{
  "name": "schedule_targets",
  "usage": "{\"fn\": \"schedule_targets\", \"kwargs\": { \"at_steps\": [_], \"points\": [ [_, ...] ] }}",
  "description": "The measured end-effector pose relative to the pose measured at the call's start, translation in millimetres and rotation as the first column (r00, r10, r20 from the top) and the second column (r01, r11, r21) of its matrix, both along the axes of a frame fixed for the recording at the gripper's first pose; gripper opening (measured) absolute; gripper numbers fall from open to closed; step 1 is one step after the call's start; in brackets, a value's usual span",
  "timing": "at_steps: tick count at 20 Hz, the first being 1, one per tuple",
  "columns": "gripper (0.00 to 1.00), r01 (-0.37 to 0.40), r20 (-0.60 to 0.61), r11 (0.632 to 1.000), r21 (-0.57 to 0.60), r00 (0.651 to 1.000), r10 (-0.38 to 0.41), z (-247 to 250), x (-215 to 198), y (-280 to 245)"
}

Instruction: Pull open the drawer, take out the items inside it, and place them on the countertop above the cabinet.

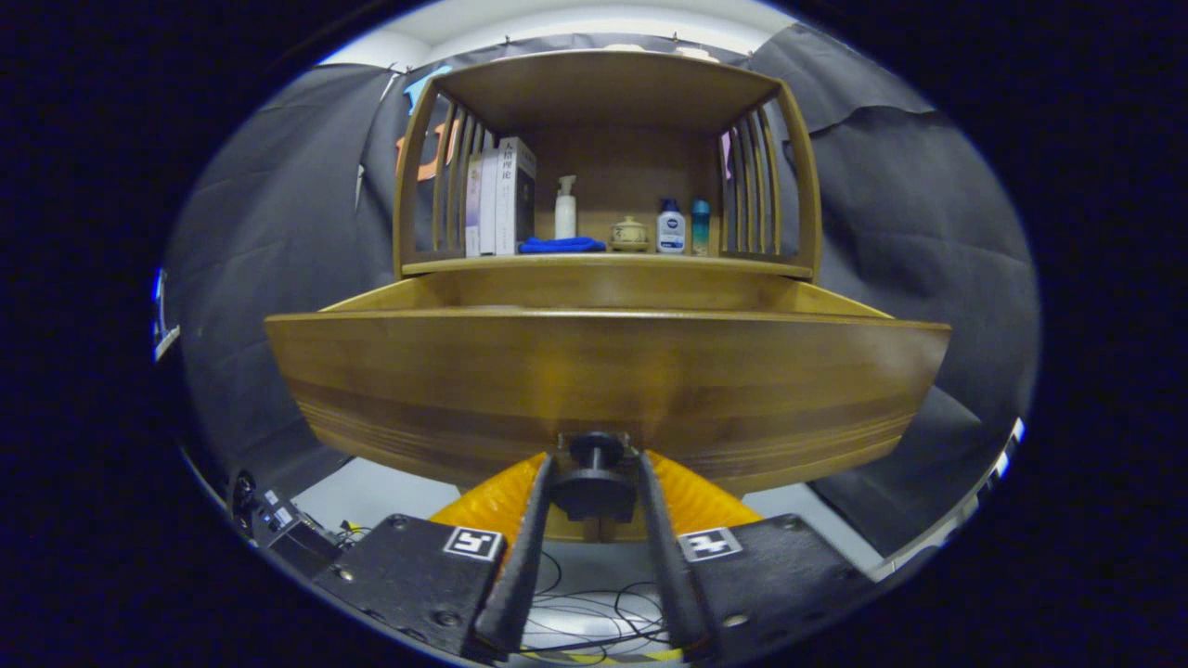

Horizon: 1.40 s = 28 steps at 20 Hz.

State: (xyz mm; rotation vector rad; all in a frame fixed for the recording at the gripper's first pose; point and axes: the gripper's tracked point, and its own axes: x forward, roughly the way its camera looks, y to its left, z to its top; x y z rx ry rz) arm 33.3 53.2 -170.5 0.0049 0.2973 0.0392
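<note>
A tall wooden cabinet (608,111) with slatted sides stands against the booth wall, its open shelf serving as the countertop (608,263), which carries upright books (501,197), a folded blue cloth (561,245), a white pump bottle (565,210), a small lidded ceramic jar (628,233) and two small bottles (684,227). Below it the broad wooden drawer (608,380) stands pulled well out toward the camera, its front panel just ahead of the fingers; the inside is hidden behind that panel, so what it holds cannot be told. The gripper (595,492) is closed on the round dark knob (595,475) at the panel's lower middle, both fingers pressing its sides. The pulling step looks nearly or fully done. Next, I judge, the fingers must release the knob, rise over the front edge and reach down inside for the first item.
</note>
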Motion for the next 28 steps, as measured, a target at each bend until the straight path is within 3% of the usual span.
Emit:
{"fn": "schedule_targets", "kwargs": {
  "at_steps": [4,11,15,19,24,28],
  "points": [
    [1.00,0.016,-0.018,1.000,0.014,1.000,-0.016,13.9,-25.1,-23.8],
    [0.99,0.055,0.003,0.995,0.088,0.998,-0.056,101.3,-24.7,-51.3],
    [0.98,0.054,0.054,0.997,0.051,0.997,-0.056,159.2,8.9,-55.2],
    [0.98,0.029,0.013,0.999,0.035,0.999,-0.030,196.1,54.4,-37.8],
    [0.99,-0.017,-0.132,0.999,-0.027,0.991,0.013,194.7,106.1,-9.4],
    [0.99,-0.042,-0.318,0.999,-0.017,0.947,0.034,158.8,137.7,12.4]
  ]
}}
